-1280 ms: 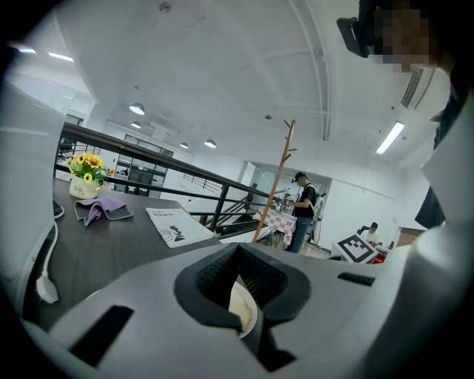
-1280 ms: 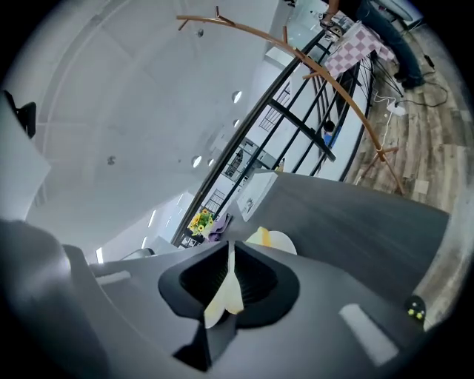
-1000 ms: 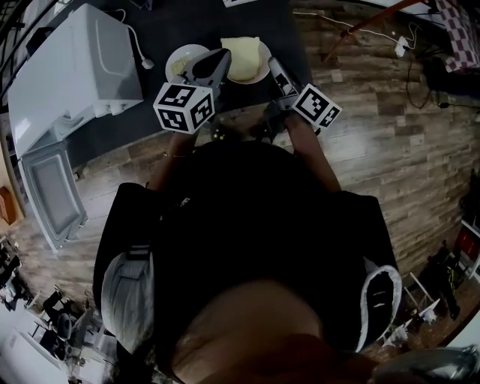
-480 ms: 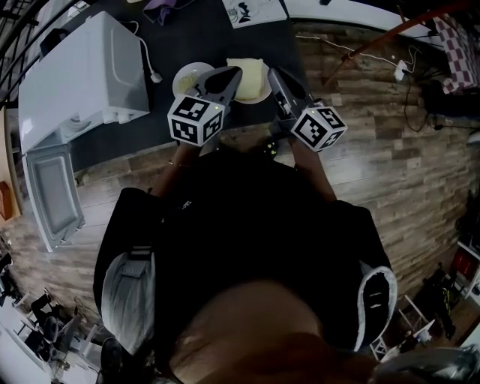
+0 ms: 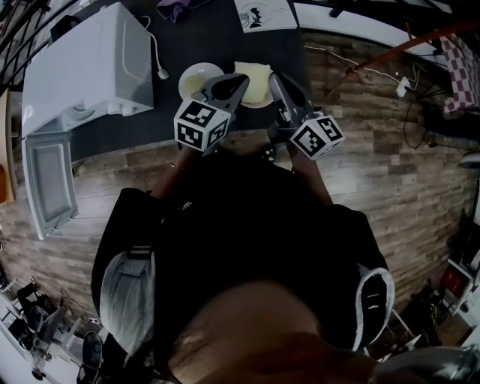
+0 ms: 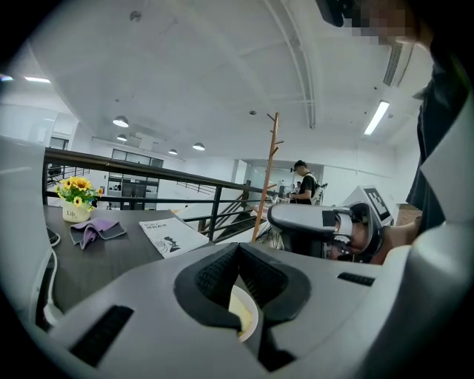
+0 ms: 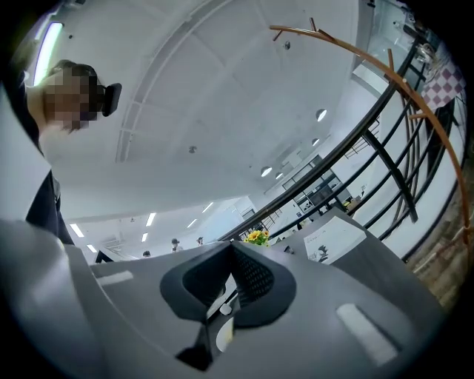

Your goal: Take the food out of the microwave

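Observation:
Two plates stand near the front edge of the dark table (image 5: 202,34): a pale yellow food portion (image 5: 259,75) on one, and a white plate (image 5: 190,76) left of it. The white microwave (image 5: 90,60) sits at the table's left end with its door (image 5: 49,184) swung open. My left gripper (image 5: 241,79) hovers above the plates, jaws shut and empty; a plate rim (image 6: 248,317) shows below its jaws (image 6: 238,248). My right gripper (image 5: 273,76) is just right of the food, raised, shut and empty (image 7: 231,248).
A booklet (image 5: 264,13) and a purple cloth (image 5: 174,7) lie at the table's far side, with a flower pot (image 6: 76,196) beyond. A black railing (image 6: 185,196) runs behind the table. A cord (image 5: 156,52) trails from the microwave. Wooden floor (image 5: 375,150) lies to the right.
The right gripper has lifted and rolled, now higher beside the food plate. The left gripper has stayed over the plates. The head view has shifted slightly.

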Demonstrator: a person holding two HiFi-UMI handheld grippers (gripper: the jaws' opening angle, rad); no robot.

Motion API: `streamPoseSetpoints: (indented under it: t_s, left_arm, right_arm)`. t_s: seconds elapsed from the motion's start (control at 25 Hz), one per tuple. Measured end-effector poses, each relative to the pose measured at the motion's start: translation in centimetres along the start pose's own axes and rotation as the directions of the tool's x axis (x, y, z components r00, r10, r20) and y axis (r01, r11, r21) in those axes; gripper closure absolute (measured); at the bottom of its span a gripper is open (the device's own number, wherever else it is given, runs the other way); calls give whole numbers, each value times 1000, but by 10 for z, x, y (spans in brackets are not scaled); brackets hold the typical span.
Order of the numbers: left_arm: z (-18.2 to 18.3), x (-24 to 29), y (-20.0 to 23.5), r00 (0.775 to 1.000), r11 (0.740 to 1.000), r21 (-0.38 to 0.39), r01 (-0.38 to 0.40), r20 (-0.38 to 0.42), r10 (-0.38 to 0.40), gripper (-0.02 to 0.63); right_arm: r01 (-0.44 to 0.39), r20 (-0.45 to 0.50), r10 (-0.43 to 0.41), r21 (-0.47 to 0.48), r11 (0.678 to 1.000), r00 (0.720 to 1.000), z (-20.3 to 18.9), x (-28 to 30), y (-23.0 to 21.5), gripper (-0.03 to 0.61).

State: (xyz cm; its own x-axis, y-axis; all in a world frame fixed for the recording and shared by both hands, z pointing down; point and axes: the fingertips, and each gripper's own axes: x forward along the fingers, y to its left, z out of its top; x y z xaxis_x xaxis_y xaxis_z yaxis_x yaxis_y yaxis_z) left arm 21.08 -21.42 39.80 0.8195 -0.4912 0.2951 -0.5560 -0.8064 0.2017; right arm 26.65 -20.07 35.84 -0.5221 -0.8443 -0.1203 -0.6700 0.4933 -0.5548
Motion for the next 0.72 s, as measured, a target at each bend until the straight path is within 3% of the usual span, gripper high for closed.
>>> streamPoseSetpoints:
  t_s: [0.72]
  left_arm:
    - [-15, -14, 6, 999, 998, -49, -38, -9, 38, 606]
  right_arm:
    - [-40, -78, 39, -11, 999, 996, -20, 7, 13, 578]
